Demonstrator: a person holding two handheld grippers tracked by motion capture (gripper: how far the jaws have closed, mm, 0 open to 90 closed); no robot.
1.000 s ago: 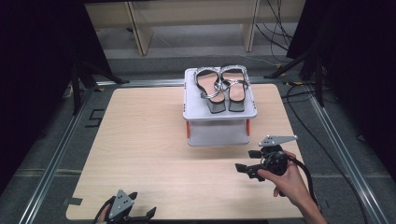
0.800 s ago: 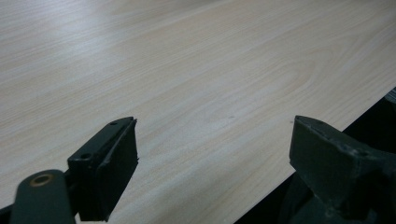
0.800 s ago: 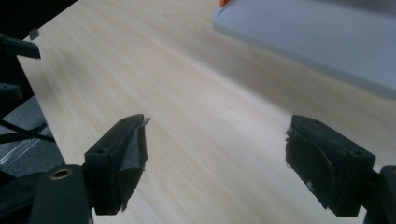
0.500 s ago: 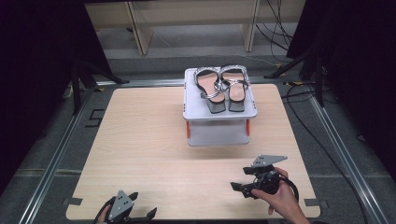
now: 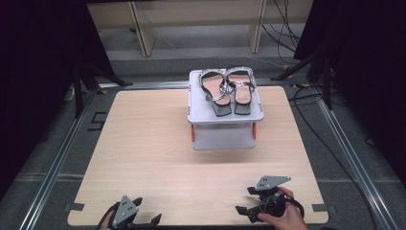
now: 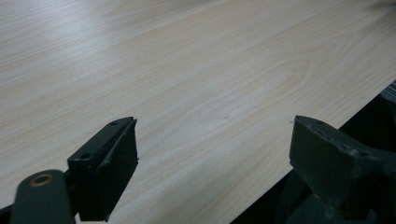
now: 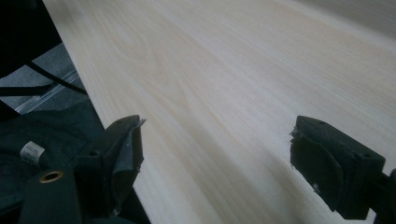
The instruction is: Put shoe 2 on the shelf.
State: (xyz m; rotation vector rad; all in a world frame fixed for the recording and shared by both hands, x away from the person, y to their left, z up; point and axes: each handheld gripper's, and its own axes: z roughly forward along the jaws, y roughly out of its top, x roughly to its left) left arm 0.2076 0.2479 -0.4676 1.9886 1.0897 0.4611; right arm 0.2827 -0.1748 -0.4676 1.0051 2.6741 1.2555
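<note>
Both hands are parked down at the near edge of the worktop (image 5: 143,143) right now. My right gripper (image 5: 249,201) sits low at the near right corner with the person's hand (image 5: 282,218) wrapped around it, and its jaws point left across the wood. They've just been opening, and in the right gripper view they stand wide apart with nothing between them, just bare wood grain and the worktop edge off to the left.

The left gripper (image 5: 146,221) is at the near left corner, half cut off by the bottom of the high view. Its jaws are spread wide too, nothing held. The left gripper view has light wood under them and the worktop edge running past the right jaw.

The sandals (image 5: 227,88) are well apart from both grippers, toward the far side. They lie side by side on top of a small grey rack (image 5: 222,117), heels facing me, straps looped over the middle. The rack has a lower shelf under them and orange posts at its front corners.
</note>
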